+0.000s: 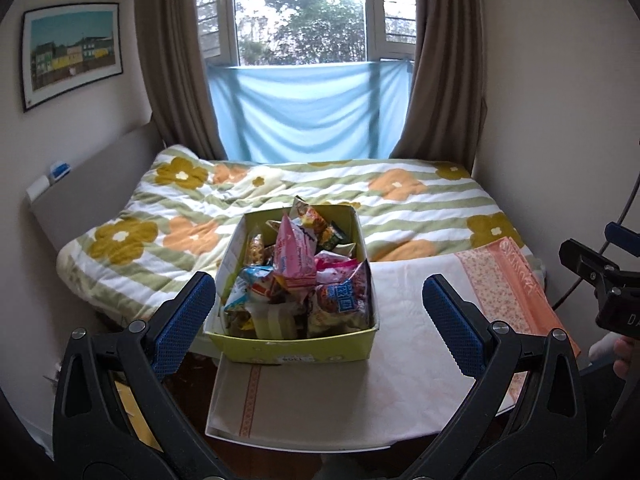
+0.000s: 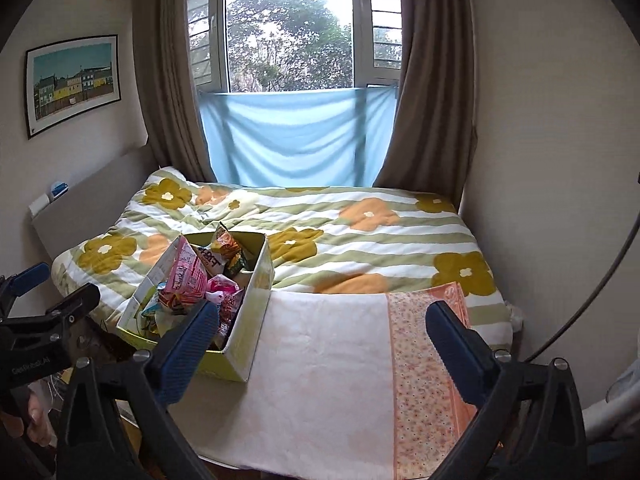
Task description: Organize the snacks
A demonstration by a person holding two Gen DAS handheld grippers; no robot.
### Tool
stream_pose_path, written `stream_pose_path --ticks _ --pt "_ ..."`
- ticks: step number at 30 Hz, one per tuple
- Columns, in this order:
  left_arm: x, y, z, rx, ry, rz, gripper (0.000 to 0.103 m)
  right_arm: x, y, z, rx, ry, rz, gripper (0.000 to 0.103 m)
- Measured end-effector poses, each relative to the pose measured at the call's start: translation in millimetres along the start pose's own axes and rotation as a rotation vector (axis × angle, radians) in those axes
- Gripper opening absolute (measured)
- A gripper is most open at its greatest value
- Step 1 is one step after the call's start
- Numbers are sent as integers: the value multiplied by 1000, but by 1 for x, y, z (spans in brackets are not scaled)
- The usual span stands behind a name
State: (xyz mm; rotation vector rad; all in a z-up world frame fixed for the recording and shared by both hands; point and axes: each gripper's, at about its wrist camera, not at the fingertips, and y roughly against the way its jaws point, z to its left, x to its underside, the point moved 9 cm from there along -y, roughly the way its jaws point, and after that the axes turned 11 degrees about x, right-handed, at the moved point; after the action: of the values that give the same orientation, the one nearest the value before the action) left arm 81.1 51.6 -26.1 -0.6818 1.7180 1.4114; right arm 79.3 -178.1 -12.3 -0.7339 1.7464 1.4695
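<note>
1. Bedroom scene: yellow-green box (image 1: 292, 346) heaped w/ snack packets (image 1: 298, 268) sits at the near-left end of a pale cloth (image 1: 400, 320) spread over a floral duvet (image 1: 400, 200); window behind.
2. Key relation: box lies dead ahead of the left gripper (image 1: 319, 312), its long axis running away from the camera, roughly in line w/ the fingers. Near end wall falls between the two blue pads (image 1: 184, 320) in left wrist view, though just beyond the tips rather than touching.
3. Left gripper is the nearer one. From the right gripper (image 2: 322, 342) the box sits ahead and to the left, partly behind its left pad; bare cloth lies straight in front.
4. Both grippers released, jaws spread wide, nothing held.
5. Stage, as a judgement: packets all piled loose in the box, none on the cloth. Fits snacks awaiting sorting onto the cloth, or snacks gathered back in; frames don't settle which.
</note>
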Motion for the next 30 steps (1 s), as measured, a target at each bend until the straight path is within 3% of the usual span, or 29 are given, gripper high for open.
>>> stream_pose_path --ticks 9,30 --pt "2 20 -15 30 -14 -42 103 15 13 -12 33 -20 2 103" --pt "9 24 -21 29 -4 -35 103 20 21 -14 28 -21 -13 103"
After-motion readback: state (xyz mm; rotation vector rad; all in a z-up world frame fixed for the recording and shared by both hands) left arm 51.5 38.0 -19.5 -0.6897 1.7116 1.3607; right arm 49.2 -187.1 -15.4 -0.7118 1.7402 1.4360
